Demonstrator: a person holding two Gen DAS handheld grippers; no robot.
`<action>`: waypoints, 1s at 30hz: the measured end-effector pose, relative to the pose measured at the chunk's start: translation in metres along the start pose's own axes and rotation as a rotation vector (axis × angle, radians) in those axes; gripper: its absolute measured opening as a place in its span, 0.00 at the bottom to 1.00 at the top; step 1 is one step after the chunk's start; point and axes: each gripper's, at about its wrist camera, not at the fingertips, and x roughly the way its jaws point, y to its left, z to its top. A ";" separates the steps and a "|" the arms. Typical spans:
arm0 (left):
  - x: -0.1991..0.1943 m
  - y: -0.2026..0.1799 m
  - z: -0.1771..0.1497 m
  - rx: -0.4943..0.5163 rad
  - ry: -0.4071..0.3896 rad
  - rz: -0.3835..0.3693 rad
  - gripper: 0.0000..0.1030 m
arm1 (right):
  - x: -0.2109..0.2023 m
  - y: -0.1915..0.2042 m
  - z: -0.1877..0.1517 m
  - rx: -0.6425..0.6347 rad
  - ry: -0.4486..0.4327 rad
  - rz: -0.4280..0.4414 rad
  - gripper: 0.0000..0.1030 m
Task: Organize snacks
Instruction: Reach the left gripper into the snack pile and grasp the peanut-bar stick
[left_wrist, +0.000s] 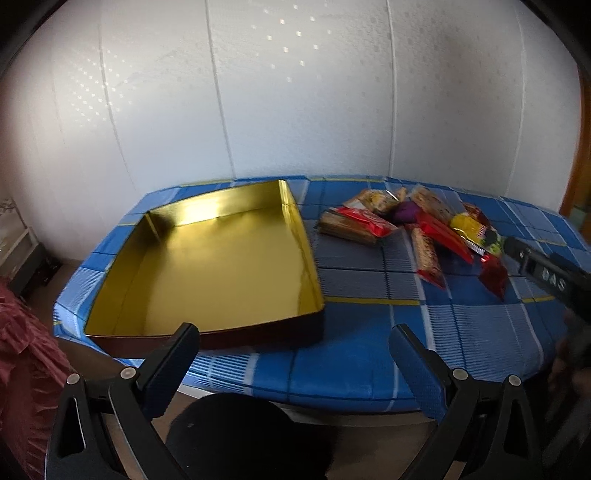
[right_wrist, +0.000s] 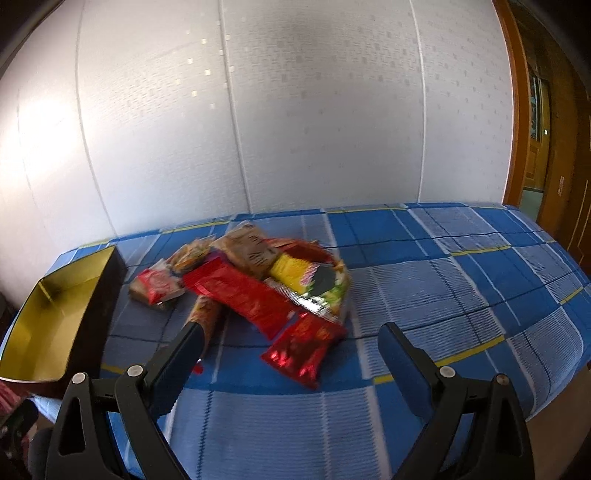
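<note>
A gold-lined box (left_wrist: 207, 266) with dark outer walls lies on the left part of the table; its corner also shows as the gold box (right_wrist: 55, 317) at the left of the right wrist view. To its right lies a pile of snack packets (left_wrist: 417, 229), red, yellow and brown, seen closer as the snack pile (right_wrist: 258, 284). A small red packet (right_wrist: 303, 350) lies nearest my right gripper. My left gripper (left_wrist: 295, 339) is open at the table's near edge, in front of the box. My right gripper (right_wrist: 291, 343) is open, just short of the pile, holding nothing.
A blue checked cloth (left_wrist: 461, 325) covers the table. A white panelled wall (left_wrist: 295, 110) stands right behind it. A wooden door frame (right_wrist: 535, 129) is at the far right. A black round stool (left_wrist: 236, 428) sits below the table's near edge. Pink cloth (left_wrist: 22, 350) shows at left.
</note>
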 end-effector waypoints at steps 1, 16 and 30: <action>0.003 -0.002 0.001 0.005 0.018 -0.009 1.00 | 0.003 -0.005 0.003 0.005 -0.004 -0.004 0.94; 0.063 -0.077 0.052 0.142 0.173 -0.264 0.69 | 0.045 -0.102 0.007 0.270 -0.030 -0.001 0.87; 0.153 -0.148 0.079 0.244 0.277 -0.255 0.50 | 0.058 -0.098 0.006 0.271 0.009 0.064 0.87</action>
